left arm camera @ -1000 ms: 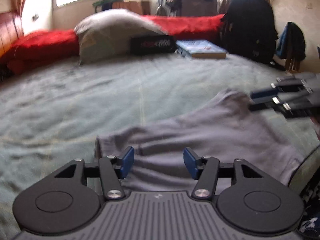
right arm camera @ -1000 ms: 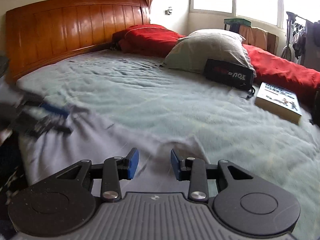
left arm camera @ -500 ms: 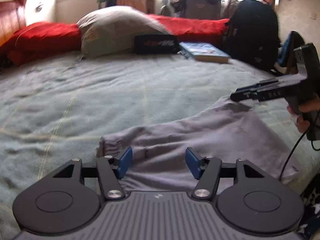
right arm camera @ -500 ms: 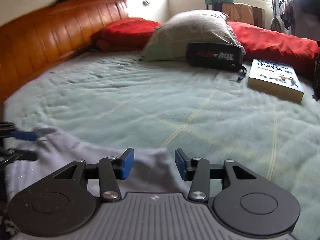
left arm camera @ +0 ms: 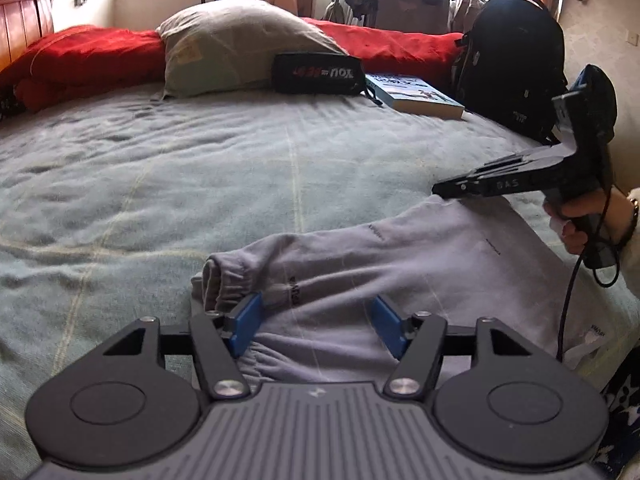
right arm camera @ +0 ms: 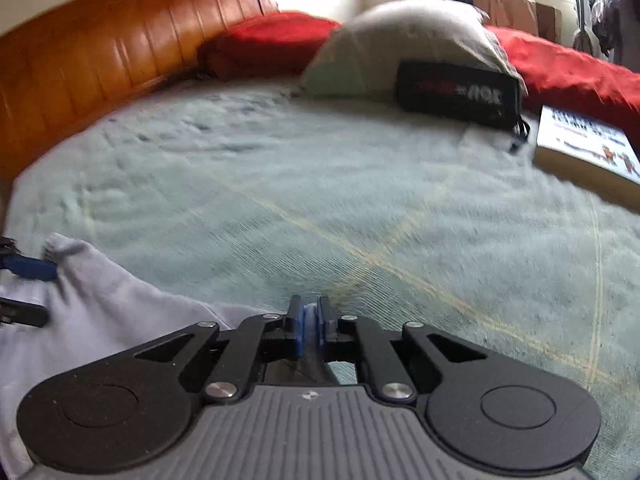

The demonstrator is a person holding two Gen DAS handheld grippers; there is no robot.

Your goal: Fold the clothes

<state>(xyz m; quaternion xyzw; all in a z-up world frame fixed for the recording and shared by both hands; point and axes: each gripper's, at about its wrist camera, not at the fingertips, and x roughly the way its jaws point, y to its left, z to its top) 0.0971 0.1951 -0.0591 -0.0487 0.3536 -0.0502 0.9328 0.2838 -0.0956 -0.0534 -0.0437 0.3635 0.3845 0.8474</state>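
A grey sweatshirt (left arm camera: pixel 420 264) lies flat at the near edge of the bed, its cuffed sleeve (left arm camera: pixel 224 280) folded across toward the left. My left gripper (left arm camera: pixel 316 326) is open, its blue pads low over the sleeve near the cuff, holding nothing. My right gripper (right arm camera: pixel 310 328) is shut on the sweatshirt's far edge; in the left wrist view it (left arm camera: pixel 440 191) pinches the garment's far right corner. The sweatshirt also shows in the right wrist view (right arm camera: pixel 100 312), with the left gripper's fingers (right arm camera: pixel 28 268) at its left end.
The bed (left arm camera: pixel 200 168) has a pale green blanket. At the back lie a grey pillow (left arm camera: pixel 240 44), a black pouch (left arm camera: pixel 320 74), a book (left arm camera: pixel 416 96) and red bedding (left arm camera: pixel 80 56). A black backpack (left arm camera: pixel 516 60) stands at the right. A wooden headboard (right arm camera: pixel 100 56) is on the left.
My right gripper has closed on the sweatshirt's far edge; it was open before. My left gripper stayed open and moved in closer to the sleeve cuff.
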